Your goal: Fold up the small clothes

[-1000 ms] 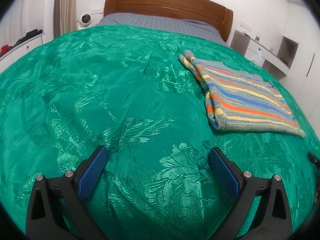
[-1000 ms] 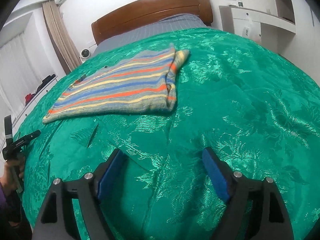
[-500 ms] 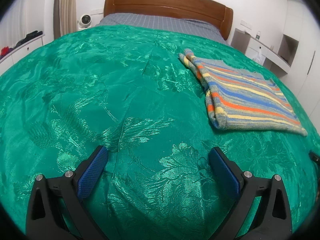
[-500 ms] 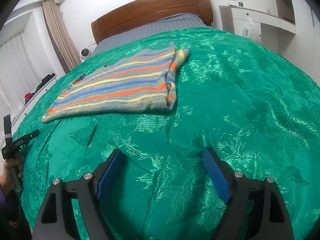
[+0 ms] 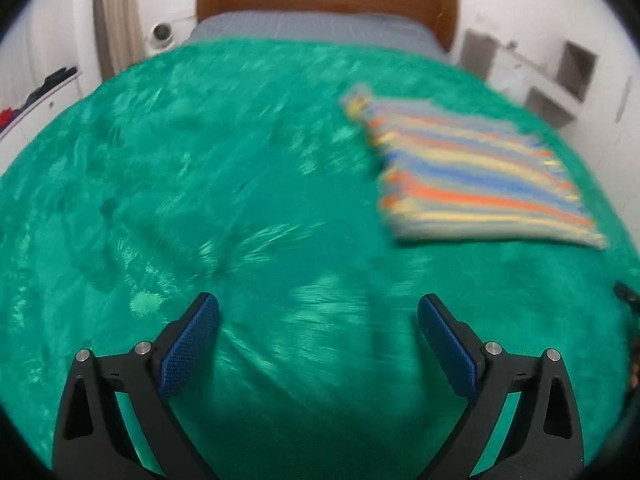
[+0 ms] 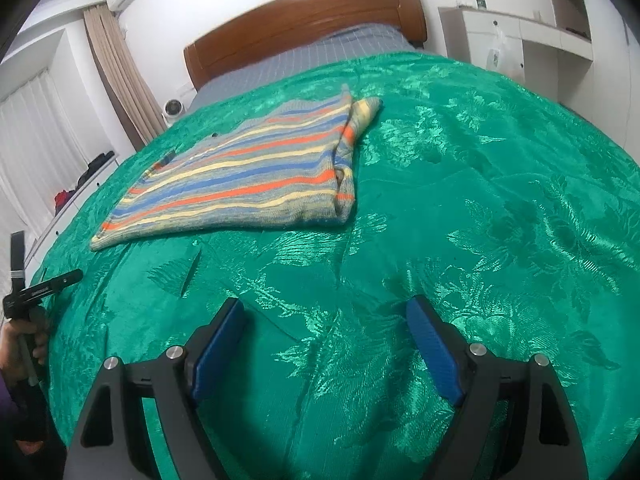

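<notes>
1. My left hand-held gripper (image 5: 318, 314) hangs over the green bedspread (image 5: 240, 184), its blue pads spread wide with nothing between them.
2. My right hand-held gripper (image 6: 325, 318) is likewise spread wide and empty above the bedspread (image 6: 480, 208).
3. The striped sweater (image 6: 248, 176) lies folded flat on the bed, well apart from both, toward the wooden headboard (image 6: 304, 20); the left view of it (image 5: 472, 184) is blurred.

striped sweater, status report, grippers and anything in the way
Left gripper open, empty. Right gripper open, empty. Striped sweater lies folded on green bedspread, untouched. Nothing in the way.
</notes>
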### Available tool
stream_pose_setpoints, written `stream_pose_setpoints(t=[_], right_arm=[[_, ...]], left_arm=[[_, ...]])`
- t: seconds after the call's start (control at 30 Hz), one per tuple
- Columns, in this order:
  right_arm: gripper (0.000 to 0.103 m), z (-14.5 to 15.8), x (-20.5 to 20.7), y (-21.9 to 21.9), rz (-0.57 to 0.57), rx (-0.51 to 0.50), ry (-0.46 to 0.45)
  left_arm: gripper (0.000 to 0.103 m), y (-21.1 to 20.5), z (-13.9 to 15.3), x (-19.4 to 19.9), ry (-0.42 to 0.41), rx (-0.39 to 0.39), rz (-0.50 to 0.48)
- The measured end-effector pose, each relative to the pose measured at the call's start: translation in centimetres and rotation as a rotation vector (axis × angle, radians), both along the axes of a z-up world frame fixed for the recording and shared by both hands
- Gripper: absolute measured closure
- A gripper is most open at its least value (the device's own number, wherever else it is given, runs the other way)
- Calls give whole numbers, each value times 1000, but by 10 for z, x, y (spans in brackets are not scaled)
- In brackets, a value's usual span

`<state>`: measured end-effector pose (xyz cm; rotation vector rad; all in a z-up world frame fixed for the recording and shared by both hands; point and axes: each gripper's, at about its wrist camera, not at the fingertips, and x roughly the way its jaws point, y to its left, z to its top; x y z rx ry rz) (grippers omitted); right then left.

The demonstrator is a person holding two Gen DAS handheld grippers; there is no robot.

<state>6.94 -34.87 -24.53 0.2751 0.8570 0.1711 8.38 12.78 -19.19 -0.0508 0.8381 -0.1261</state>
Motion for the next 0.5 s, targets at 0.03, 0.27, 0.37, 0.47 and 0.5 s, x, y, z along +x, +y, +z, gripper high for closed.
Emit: stream_pose_setpoints(t=[0.03,0.27,0.37,0.47,0.5], right_arm=[[20,5,-2,-4,-6,27,16],[20,39,-16,-57,-61,173,-3],[20,51,1,-82,-65,195,4],[21,56,31,-97,-27,232,32],[22,55,43,-101,-10,246,46]], left_arm=[[3,-9,9,-5,-21,-9,-32],[3,-167,49,-9,-80,17,-476],[9,-250,31,7,-22,56,-649],[25,-323,-1,32,60,128,-716],[27,-335,-9,37,67,153,-713]])
